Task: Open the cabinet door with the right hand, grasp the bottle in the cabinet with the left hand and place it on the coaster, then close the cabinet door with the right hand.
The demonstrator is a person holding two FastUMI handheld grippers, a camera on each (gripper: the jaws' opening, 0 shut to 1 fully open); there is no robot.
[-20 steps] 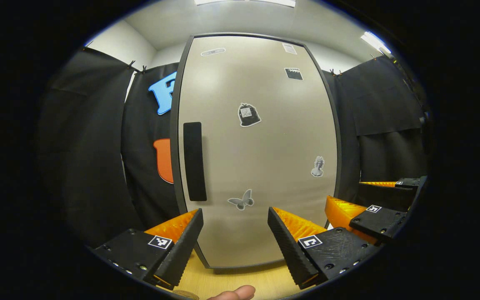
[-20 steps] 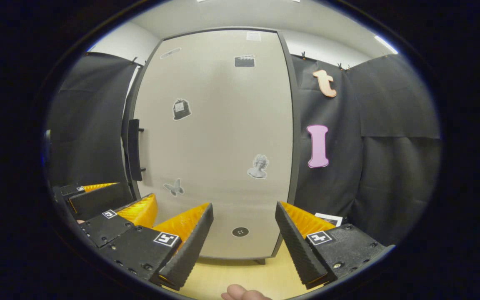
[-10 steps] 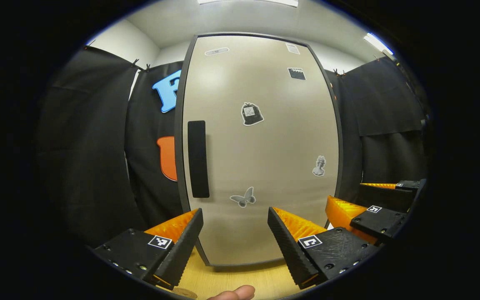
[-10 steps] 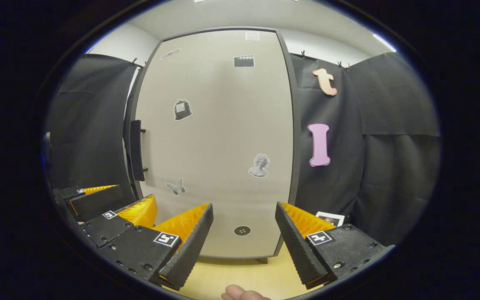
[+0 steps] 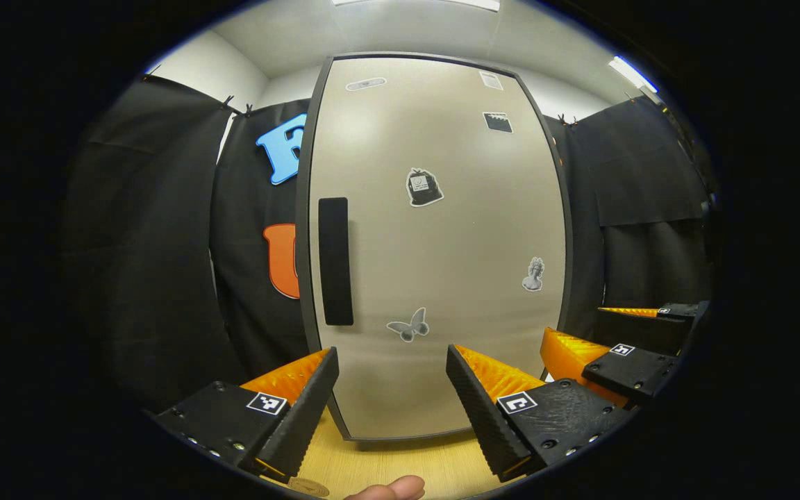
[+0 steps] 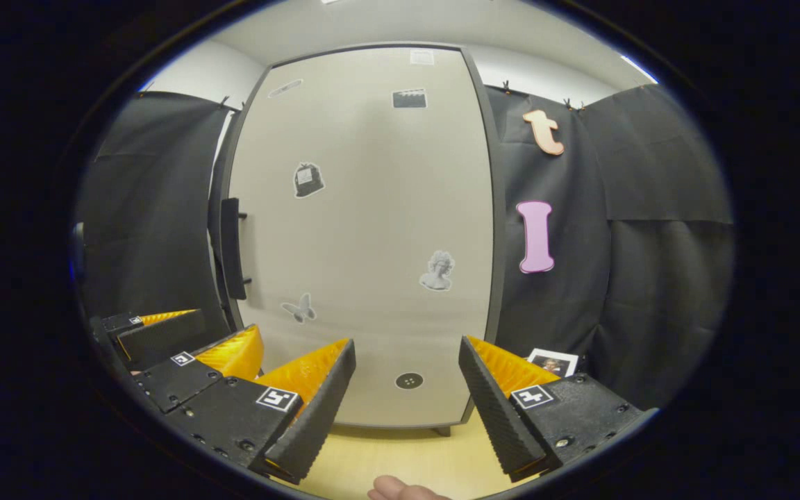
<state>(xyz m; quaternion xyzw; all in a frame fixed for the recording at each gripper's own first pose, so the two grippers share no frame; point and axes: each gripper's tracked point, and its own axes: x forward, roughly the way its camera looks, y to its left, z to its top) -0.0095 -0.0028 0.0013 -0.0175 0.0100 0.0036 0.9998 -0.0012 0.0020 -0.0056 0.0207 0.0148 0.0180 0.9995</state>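
In front of the shut cabinet door (image 5: 435,243), both the left gripper (image 5: 389,403) and the right gripper (image 6: 407,399) are being held spread and empty. The bottle is hidden behind it. The handle (image 6: 231,248), at the door's left edge, risks being missed or slipped off.

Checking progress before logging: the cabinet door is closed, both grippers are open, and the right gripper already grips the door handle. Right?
Not quite. In the right gripper view the right gripper is open but clear of the handle; the cabinet door is closed. The left gripper is open.
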